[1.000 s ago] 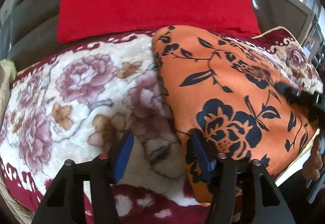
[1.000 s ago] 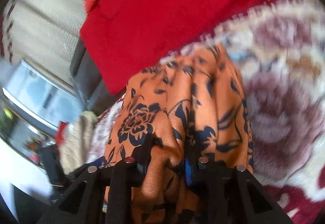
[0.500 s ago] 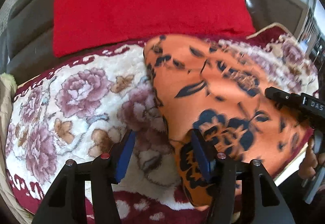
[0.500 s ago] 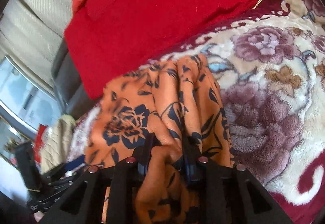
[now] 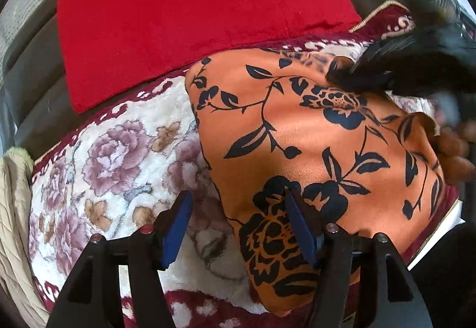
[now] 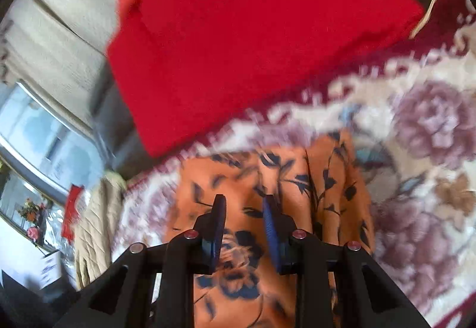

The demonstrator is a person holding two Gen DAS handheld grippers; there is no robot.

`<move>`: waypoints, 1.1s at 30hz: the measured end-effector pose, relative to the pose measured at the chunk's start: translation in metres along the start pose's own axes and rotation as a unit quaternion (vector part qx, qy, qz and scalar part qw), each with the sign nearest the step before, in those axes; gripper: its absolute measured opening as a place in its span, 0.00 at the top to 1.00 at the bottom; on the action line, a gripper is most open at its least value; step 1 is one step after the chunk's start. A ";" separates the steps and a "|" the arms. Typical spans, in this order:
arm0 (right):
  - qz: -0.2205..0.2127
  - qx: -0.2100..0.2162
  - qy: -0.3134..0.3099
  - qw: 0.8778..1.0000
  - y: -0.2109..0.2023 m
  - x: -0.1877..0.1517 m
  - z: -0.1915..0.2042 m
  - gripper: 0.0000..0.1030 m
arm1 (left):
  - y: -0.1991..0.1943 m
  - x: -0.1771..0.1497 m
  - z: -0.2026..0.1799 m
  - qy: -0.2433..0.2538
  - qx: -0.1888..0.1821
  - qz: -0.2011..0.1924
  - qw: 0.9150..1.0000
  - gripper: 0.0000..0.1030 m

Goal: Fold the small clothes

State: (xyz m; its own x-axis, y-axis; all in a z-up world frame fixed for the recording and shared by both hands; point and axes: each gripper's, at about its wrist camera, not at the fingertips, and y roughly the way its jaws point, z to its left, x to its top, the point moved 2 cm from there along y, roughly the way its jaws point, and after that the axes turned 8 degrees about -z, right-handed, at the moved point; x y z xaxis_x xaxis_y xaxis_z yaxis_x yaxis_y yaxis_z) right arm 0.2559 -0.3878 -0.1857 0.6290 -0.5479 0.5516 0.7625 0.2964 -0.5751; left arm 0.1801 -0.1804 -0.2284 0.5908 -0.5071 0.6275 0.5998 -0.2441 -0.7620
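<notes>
An orange garment with dark blue flowers lies spread on a floral blanket. My left gripper hovers at its near left corner. Its jaws are opening: the right pad is over the cloth, the left pad over the blanket, and neither presses. In the right wrist view my right gripper stands above the orange garment, its jaws a narrow gap apart with nothing pinched. From the left wrist it shows as a blurred right gripper over the cloth's far right part. Fingers of a hand show by the right edge.
A red cloth lies folded behind the garment on a dark sofa back. A beige quilted fabric hangs at the left edge of the blanket. Pale curtains and a window stand beyond.
The right gripper had a bunch of the orange cloth between its fingers; now the cloth lies flat below it and the gripper has swung over the far side. The left jaws stand wider.
</notes>
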 end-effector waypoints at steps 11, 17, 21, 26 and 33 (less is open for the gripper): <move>-0.009 -0.017 0.012 1.000 -0.018 -0.025 -0.015 0.73 | -0.016 -0.007 0.002 -0.021 0.027 0.000 0.999 0.32; -0.051 0.021 -0.014 0.998 -0.078 -0.049 -0.005 0.72 | -0.022 -0.014 -0.002 -0.014 0.059 -0.015 0.998 0.29; -0.012 -0.005 -0.033 0.999 -0.074 -0.074 -0.006 0.72 | -0.021 -0.016 -0.005 -0.011 0.064 -0.015 0.998 0.28; -0.007 -0.014 -0.085 0.996 -0.066 -0.087 -0.008 0.72 | -0.019 -0.018 -0.005 -0.013 0.067 -0.020 0.997 0.28; -0.034 -0.072 -0.145 0.986 -0.060 -0.097 0.006 0.72 | -0.016 -0.021 -0.005 -0.012 0.066 -0.024 0.997 0.27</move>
State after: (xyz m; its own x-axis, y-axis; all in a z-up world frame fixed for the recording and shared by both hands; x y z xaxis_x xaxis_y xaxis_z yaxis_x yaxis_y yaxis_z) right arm 0.1505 -0.3475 -0.2007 0.6100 -0.3105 0.7290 0.7880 0.1408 -0.5994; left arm 0.1555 -0.1702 -0.2301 0.5715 -0.4769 0.6678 0.6925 -0.1562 -0.7043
